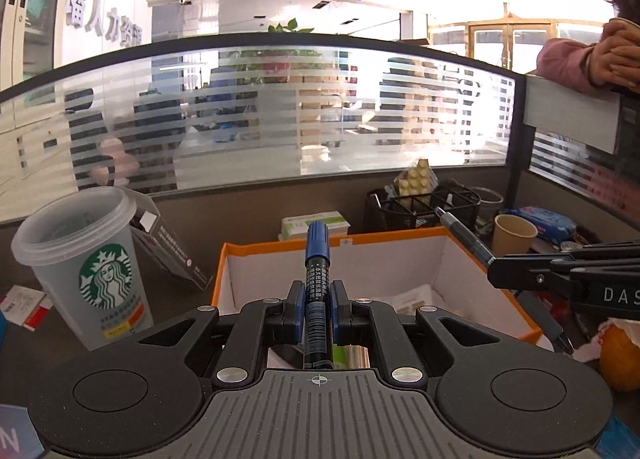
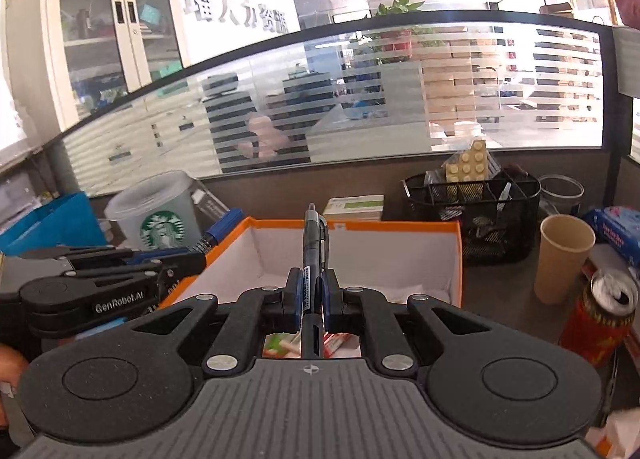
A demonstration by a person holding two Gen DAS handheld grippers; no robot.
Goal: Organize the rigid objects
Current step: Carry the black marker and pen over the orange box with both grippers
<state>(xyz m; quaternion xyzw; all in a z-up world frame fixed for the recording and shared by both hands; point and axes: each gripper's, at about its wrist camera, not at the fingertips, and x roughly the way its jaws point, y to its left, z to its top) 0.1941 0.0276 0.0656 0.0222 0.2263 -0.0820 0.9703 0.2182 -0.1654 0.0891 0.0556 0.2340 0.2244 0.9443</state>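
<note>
Left gripper (image 1: 316,305) clamped tight on a blue marker (image 1: 317,259), pads (image 1: 296,309) pressing both sides of the barrel, cap end poking fwd and up over the orange-edged box (image 1: 256,247). Barcode sticker on the marker body facing the cam. Right gripper (image 2: 311,295) same deal, squeezed shut on a dark pen (image 2: 314,243), tip pointing fwd above that same box (image 2: 360,225), white inside w/ some paper stuff at the bottom.

Seen from the left cam: right gripper (image 1: 494,263) coming in from the right edge w/ its pen (image 1: 464,235) sticking out diagonally over the box's right corner. From the right cam: left gripper (image 2: 196,259) at the left, marker (image 2: 220,231) jutting toward the box's left rim.

Around the box: Starbucks cup (image 1: 84,259) left of it, upright, lid on. Black mesh organizer (image 2: 472,211) behind-right, yellowish brick plate (image 2: 470,165) standing in it. Paper cup (image 2: 566,259) right of the box, upright and open; red can (image 2: 600,319) just in front of it, tab opened. Small green/white carton (image 1: 314,225) behind the box against the partition. Orange fruit (image 1: 620,355) at the far right in the left cam, partly cut off.

Someone's hands (image 1: 612,55) resting on top of the partition, pink sleeve (image 1: 564,61).
</note>
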